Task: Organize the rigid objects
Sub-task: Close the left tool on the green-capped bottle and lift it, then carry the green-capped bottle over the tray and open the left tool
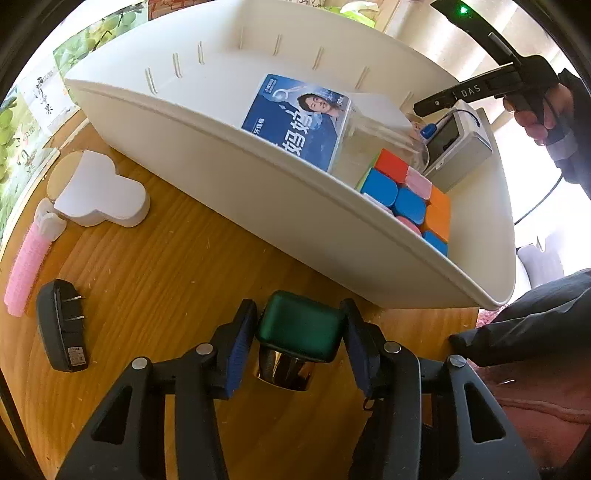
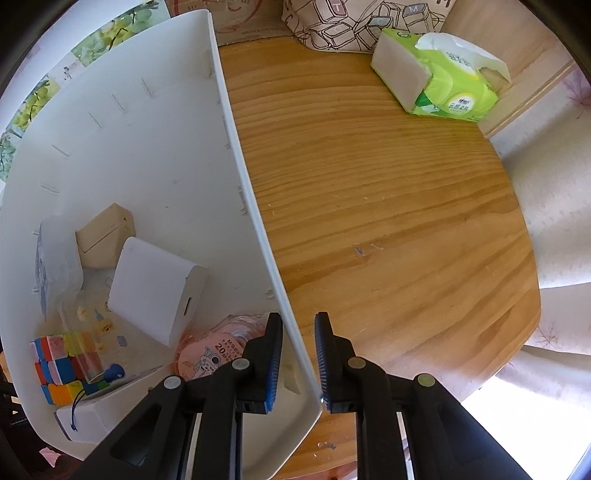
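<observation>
Two chargers [image 1: 62,330], pink roller [image 1: 26,266], maybe dispenser [image 1: 98,190]

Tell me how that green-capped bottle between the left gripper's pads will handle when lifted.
The green-capped bottle looks rigid, so it should not deform. Its smooth cap and shiny metallic body may slip against the left gripper. Held by the cap alone, it may swing or tilt.

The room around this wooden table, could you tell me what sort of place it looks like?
Probably a home living or dining area: a wooden table holding a pack of tissues, a patterned cushion behind it, and household odds such as a puzzle cube in a white bin.
</observation>
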{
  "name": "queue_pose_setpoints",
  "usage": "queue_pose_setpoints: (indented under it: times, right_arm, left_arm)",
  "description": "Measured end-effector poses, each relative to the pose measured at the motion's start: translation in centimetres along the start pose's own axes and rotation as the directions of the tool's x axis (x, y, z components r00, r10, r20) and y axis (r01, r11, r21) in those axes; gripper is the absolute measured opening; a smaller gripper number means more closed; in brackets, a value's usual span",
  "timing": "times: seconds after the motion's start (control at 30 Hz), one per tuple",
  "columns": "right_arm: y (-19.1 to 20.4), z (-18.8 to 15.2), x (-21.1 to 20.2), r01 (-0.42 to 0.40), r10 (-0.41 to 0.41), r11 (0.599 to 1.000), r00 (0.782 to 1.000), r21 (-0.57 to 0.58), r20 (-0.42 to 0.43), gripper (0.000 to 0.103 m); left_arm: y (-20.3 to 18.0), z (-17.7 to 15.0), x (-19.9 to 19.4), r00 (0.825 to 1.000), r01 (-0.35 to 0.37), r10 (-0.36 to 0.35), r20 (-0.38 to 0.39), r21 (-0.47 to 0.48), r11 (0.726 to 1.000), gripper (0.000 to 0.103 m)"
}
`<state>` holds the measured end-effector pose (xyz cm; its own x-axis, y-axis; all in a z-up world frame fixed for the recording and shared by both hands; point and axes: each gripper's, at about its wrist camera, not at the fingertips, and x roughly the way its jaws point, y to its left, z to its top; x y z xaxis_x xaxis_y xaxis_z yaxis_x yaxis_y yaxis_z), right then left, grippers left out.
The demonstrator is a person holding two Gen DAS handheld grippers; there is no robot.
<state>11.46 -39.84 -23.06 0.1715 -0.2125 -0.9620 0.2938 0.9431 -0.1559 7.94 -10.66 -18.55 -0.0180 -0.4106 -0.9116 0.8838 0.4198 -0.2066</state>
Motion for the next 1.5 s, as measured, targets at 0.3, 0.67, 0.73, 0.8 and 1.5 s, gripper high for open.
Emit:
queue_pose_setpoints:
  times: [0.3, 0.67, 0.73, 0.8, 1.5]
  right_arm:
    - [0.8, 0.1, 0.1, 0.012, -0.012, 1.0, 1.0, -0.011, -0.004, 0.018]
    - [1.3, 0.2, -0.4, -0.002, 0.002, 0.999, 1.0, -0.053, -0.002, 0.018]
    - [1.2, 0.2, -0.7, -0.01, 0.01, 0.998, 1.0, -0.059, 0.0, 0.018]
    - [1.1, 0.1, -1.0, -0.019, 0.019, 0.997, 1.0, -0.074, 0.001, 0.018]
    - [0.1, -1.8, -1.7, -0.097, 0.099, 0.96, 0.995, -0.261, -0.004, 0.007]
  left_arm:
    - [0.8, -1.0, -0.2, 1.0, 0.008, -0.006, 0.028, -0.099, 0.995, 0.049]
    - [2.9, -3.5, -1.9, 0.996, 0.014, 0.016, 0.083, -0.356, 0.935, 0.049]
    - [3.2, -3.9, -2.4, 0.994, 0.025, 0.02, 0.106, -0.408, 0.912, 0.049]
    - [3.6, -4.2, -2.9, 0.992, 0.031, 0.028, 0.119, -0.461, 0.887, 0.049]
    - [1.0, -0.9, -11.6, 0.89, 0.01, 0.325, 0.32, -0.726, 0.687, 0.049]
